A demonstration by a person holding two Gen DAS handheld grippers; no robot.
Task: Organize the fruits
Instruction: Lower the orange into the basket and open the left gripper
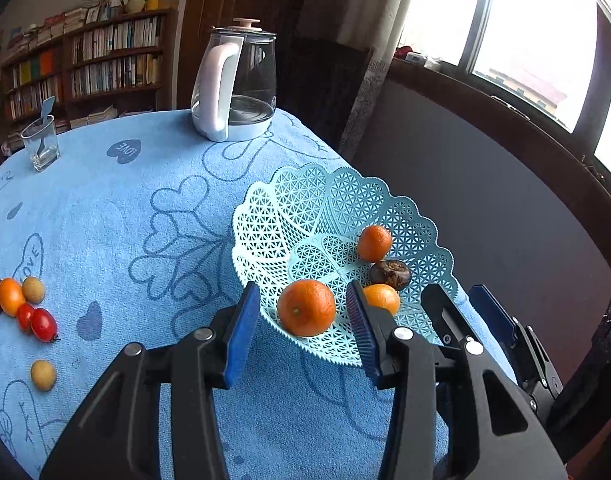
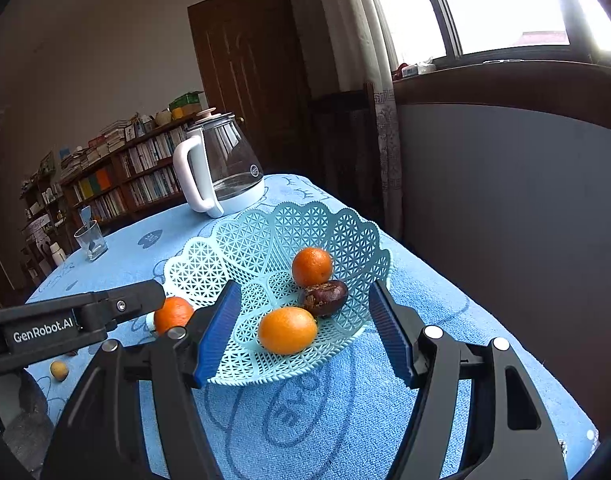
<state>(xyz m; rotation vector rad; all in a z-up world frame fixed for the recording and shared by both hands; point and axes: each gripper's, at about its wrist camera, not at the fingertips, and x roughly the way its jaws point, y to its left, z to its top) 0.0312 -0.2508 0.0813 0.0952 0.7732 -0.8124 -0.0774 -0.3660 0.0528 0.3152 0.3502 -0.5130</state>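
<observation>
A pale blue lattice basket [image 1: 305, 200] stands on the blue cloth near the table's right edge. Inside it lie a small orange [image 1: 373, 242], a dark brown fruit [image 1: 389, 274] and a yellow-orange fruit [image 2: 287, 335]. My left gripper [image 1: 303, 326] is open at the basket's near rim. A bigger orange [image 1: 305, 307] sits between its pads, and neither pad touches it. My right gripper [image 2: 305, 332] is open at the basket's other side, holding nothing. Loose on the cloth at the far left are an orange fruit [image 1: 10, 296], two cherry tomatoes [image 1: 43, 324] and two small tan fruits [image 1: 43, 375].
A glass kettle [image 1: 233, 84] with a white handle stands at the table's back edge. A glass [image 1: 41, 144] holding a spoon is at the back left. The table drops off just right of the basket, before a grey wall and a window. Bookshelves stand behind.
</observation>
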